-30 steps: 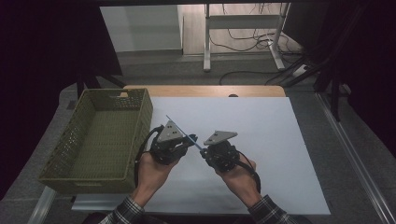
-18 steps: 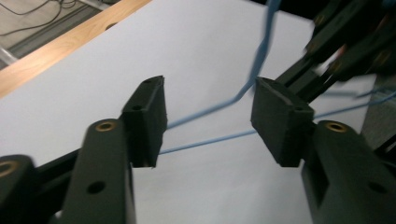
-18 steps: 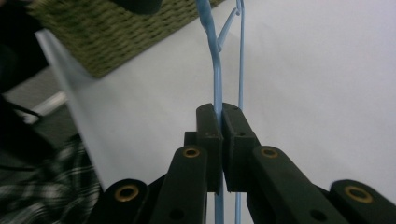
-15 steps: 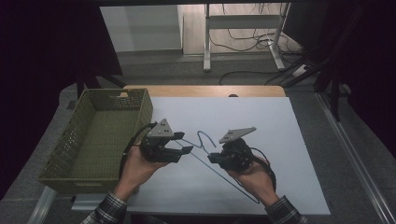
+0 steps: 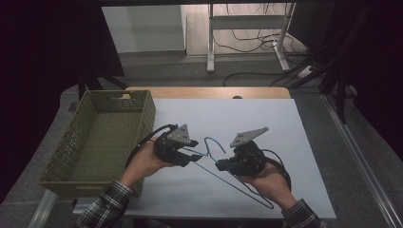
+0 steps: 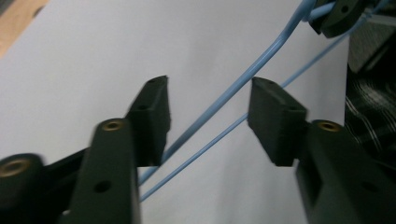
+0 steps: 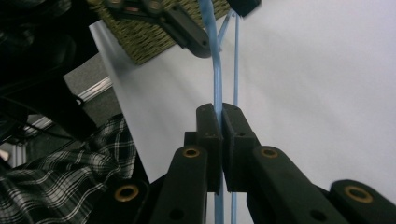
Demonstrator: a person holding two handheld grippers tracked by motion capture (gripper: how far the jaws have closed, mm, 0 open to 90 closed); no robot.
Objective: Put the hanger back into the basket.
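A: Right gripper (image 5: 223, 166) state?

B: Jaws pressed together on the blue wire hanger (image 5: 223, 172). In the right gripper view the wire (image 7: 217, 84) runs straight up out of the pinched pads, with a second strand just beside it on the right.

A: Left gripper (image 5: 194, 156)?

B: Jaws spread. In the left gripper view both strands of the hanger (image 6: 233, 88) pass through the gap between the pads; the thicker strand lies close to the left pad, contact not certain. The right gripper's tip (image 6: 337, 14) shows at the top right, on the wire.

A: Hanger location?

B: On the white table top (image 5: 304, 128), between the two hands. Hook end curls up between the grippers; the long wire runs toward the near edge, under the right hand (image 5: 266, 183).

A: Other items?

B: Green woven basket (image 5: 71, 147) at the left edge of the table, just beside the left hand (image 5: 145, 161). Plaid sleeves on both arms.

A: Any writing or labels?

B: None readable.
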